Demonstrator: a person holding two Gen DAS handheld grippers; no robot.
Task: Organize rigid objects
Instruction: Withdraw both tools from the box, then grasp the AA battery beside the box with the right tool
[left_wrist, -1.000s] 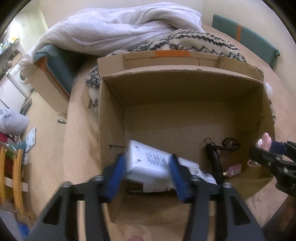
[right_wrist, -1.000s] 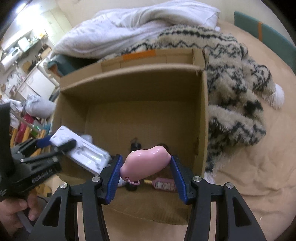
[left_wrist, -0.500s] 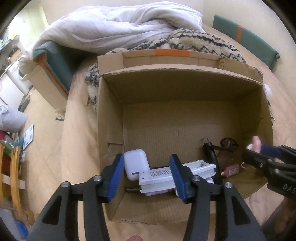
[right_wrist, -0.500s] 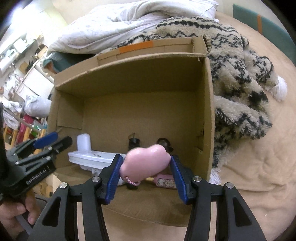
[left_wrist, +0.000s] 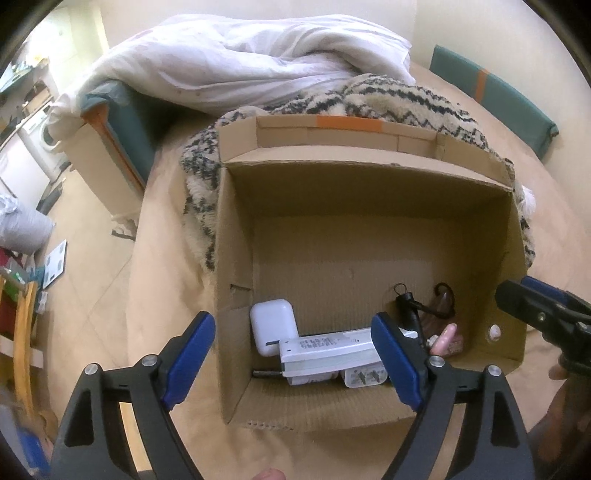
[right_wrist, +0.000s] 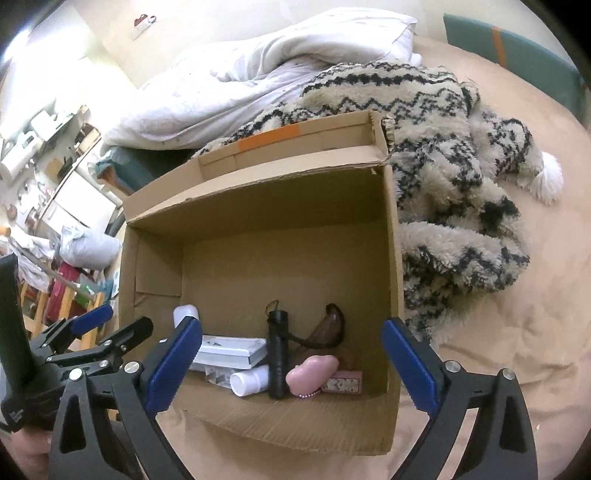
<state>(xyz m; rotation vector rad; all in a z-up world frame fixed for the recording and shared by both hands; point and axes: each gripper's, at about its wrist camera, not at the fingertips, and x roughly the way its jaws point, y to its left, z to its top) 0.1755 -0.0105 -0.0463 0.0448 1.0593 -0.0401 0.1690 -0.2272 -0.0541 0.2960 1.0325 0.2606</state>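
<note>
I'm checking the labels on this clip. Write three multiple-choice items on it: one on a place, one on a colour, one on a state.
1. Where does the pink object lie?
A. on the blanket
B. inside the cardboard box
C. on the floor

2. What colour is the tape strip on the box's far flap?
A. orange
B. green
C. black

3. How do the right tongs stand?
A. shut on the pink object
B. shut on nothing
C. open, holding nothing

Answers: 1 B, it rests on the box floor beside the black flashlight. 2 A, the strip shows orange in both views. 3 C, the blue pads stand wide apart with the pink object lying free below.
</note>
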